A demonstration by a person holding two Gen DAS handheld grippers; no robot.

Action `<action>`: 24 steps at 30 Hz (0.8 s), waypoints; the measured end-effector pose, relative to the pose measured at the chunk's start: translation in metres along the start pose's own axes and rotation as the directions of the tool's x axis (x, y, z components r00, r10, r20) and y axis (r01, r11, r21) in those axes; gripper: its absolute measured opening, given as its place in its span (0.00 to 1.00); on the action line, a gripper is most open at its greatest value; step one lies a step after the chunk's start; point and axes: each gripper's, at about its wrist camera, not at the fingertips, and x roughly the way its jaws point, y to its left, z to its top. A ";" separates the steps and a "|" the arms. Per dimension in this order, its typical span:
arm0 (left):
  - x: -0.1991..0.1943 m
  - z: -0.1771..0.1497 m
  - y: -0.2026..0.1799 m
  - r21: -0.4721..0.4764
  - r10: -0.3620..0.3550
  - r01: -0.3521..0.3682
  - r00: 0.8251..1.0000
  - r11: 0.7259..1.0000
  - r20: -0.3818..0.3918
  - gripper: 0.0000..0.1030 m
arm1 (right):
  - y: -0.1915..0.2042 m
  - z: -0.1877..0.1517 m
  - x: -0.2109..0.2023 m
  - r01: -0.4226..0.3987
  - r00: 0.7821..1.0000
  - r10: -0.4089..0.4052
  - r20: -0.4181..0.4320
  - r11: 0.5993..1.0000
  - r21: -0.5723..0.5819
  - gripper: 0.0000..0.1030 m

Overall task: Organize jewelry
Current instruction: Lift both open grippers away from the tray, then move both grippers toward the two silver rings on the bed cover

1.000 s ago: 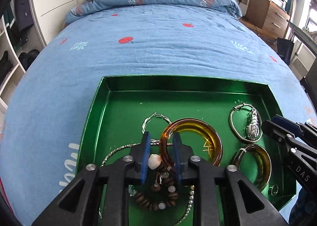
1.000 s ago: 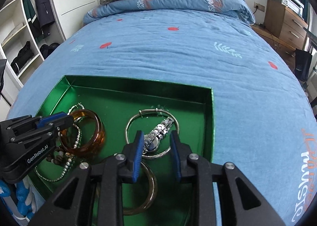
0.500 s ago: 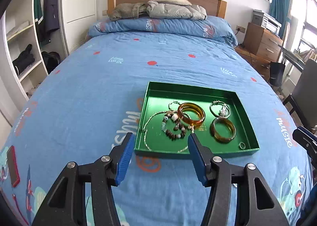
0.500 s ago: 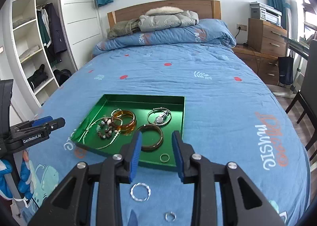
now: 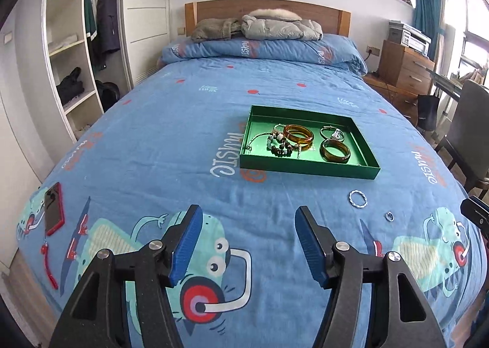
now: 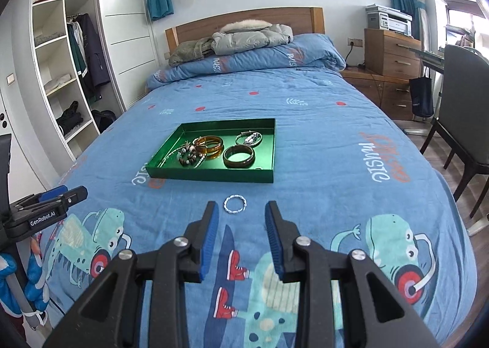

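Two amber bangles point(image 6: 208, 145), beads point(image 6: 189, 157), watch point(image 6: 249, 137) in green tray point(image 6: 211, 175) | both hand-held grippers point(image 5: 246, 242) point(image 6: 241, 233) agape, empty

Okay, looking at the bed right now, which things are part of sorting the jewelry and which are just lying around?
Part of the job:
- green tray
- amber bangles and beaded bracelet in the tray
- twisted silver ring on the bedspread
- small silver ring on the bedspread

Just lying about:
- red phone
- grey jacket on the pillows

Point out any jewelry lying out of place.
Two pieces lie loose on the blue bedspread, outside the green tray: a twisted silver ring just in front of it, and a smaller silver ring nearer the bed's foot.
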 end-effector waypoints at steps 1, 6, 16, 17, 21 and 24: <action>-0.007 -0.004 0.001 0.004 0.006 -0.006 1.000 1.000 0.012 0.64 | 0.002 -0.003 -0.006 0.004 1.000 -0.004 0.004 1.000 -0.003 0.29; -0.037 -0.019 0.005 -0.003 0.009 -0.009 0.998 1.000 0.058 0.71 | 0.010 -0.017 -0.032 0.012 1.000 -0.012 0.023 1.000 -0.003 0.29; -0.067 -0.039 0.015 -0.021 0.001 0.001 0.995 1.000 0.098 0.73 | 0.030 -0.029 -0.064 0.038 0.997 -0.035 0.068 0.999 -0.032 0.36; -0.068 -0.040 0.015 -0.021 0.003 -0.001 0.995 1.000 0.101 0.73 | 0.031 -0.029 -0.066 0.040 0.997 -0.038 0.070 0.999 -0.035 0.36; -0.073 -0.045 0.018 -0.027 0.011 -0.008 0.994 1.000 0.111 0.73 | 0.035 -0.030 -0.075 0.054 0.995 -0.050 0.085 0.998 -0.042 0.36; -0.076 -0.048 0.019 -0.026 0.022 -0.019 0.992 0.999 0.124 0.73 | 0.036 -0.031 -0.081 0.058 0.994 -0.054 0.100 0.998 -0.037 0.36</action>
